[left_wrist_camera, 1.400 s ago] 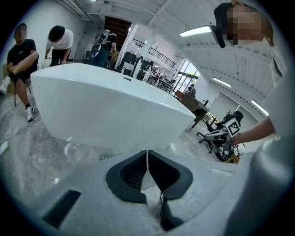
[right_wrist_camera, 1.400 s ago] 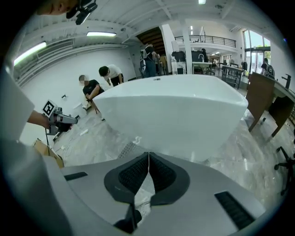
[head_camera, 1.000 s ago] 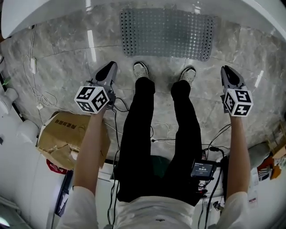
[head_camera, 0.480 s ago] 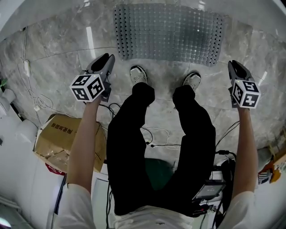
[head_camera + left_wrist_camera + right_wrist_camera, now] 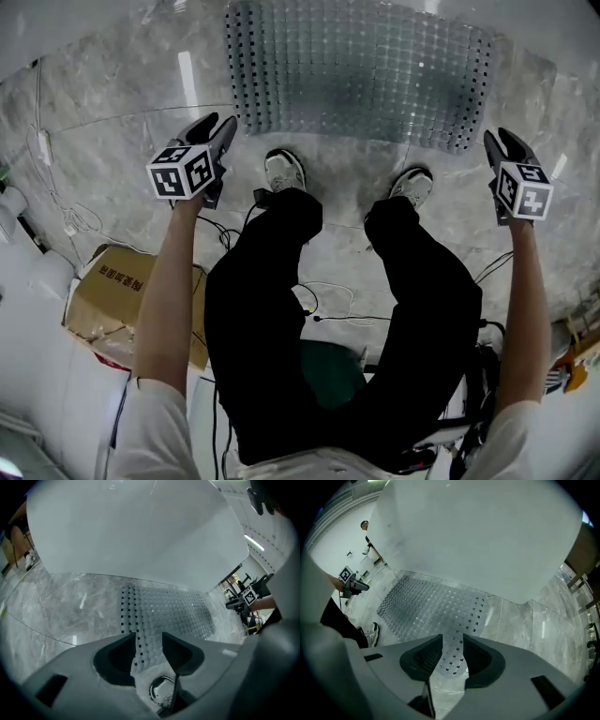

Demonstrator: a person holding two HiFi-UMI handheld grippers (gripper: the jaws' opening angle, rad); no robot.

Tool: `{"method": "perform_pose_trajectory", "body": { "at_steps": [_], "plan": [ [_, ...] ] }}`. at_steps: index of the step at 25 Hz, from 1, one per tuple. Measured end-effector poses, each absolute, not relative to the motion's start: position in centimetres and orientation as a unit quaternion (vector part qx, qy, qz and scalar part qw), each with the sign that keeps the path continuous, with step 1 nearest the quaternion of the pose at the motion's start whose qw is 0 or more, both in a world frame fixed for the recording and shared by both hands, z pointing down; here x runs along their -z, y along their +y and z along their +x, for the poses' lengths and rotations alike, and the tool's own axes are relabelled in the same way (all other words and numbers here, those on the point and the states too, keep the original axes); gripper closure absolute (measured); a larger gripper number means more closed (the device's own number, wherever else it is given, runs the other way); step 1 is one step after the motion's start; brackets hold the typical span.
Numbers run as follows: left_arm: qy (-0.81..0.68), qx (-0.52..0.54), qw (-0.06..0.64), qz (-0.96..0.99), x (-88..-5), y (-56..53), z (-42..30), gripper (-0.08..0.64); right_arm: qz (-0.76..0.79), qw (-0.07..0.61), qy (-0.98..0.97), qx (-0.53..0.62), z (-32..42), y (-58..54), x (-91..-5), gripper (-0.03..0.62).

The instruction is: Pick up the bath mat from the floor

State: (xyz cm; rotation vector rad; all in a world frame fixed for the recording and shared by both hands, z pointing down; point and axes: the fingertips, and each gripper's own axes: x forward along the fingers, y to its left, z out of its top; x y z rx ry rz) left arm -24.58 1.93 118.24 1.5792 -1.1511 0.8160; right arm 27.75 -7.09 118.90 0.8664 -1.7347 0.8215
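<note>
L tool (image 5: 217, 129), R tool (image 5: 499, 142) sank toward bath mat (image 5: 361, 70), jaws opening.

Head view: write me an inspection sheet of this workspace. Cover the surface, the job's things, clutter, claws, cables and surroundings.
Surface: glossy grey marble floor.
Job's things: see-through perforated bath mat lies flat, just ahead of the person's shoes.
Clutter: torn cardboard box at the person's left.
Claws: left claw and right claw have just been opening their jaws. Each aims at a near corner of the mat, with nothing gripped.
Cables: white cable looped between the person's legs; more along the left edge.
Surroundings: large white curved body, perhaps a bathtub, beyond the mat.
</note>
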Motion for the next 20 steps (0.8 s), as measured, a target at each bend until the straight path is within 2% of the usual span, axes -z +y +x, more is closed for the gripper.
{"method": "perform_pose_trajectory", "body": {
  "at_steps": [2,8,15,20],
  "plan": [
    [-0.470,-0.345,0.498,0.642,-120.4,2.4,-25.1,0.377,0.349,0.509,-0.710,-0.340,28.2,-6.8,-121.1,0.475],
    [-0.485,-0.344,0.516,0.617,-125.5,2.5,-26.4,0.356,0.338,0.539,-0.692,-0.341,29.8,-6.7,-126.4,0.459],
    [-0.504,-0.363,0.508,0.596,-130.0,0.4,-28.2,0.316,0.386,0.493,-0.682,-0.377,29.8,-9.3,-129.4,0.425],
    [-0.516,-0.377,0.500,0.585,-132.2,-1.0,-29.3,0.316,0.397,0.495,-0.674,-0.378,30.4,-9.6,-131.2,0.405]
  ]
}}
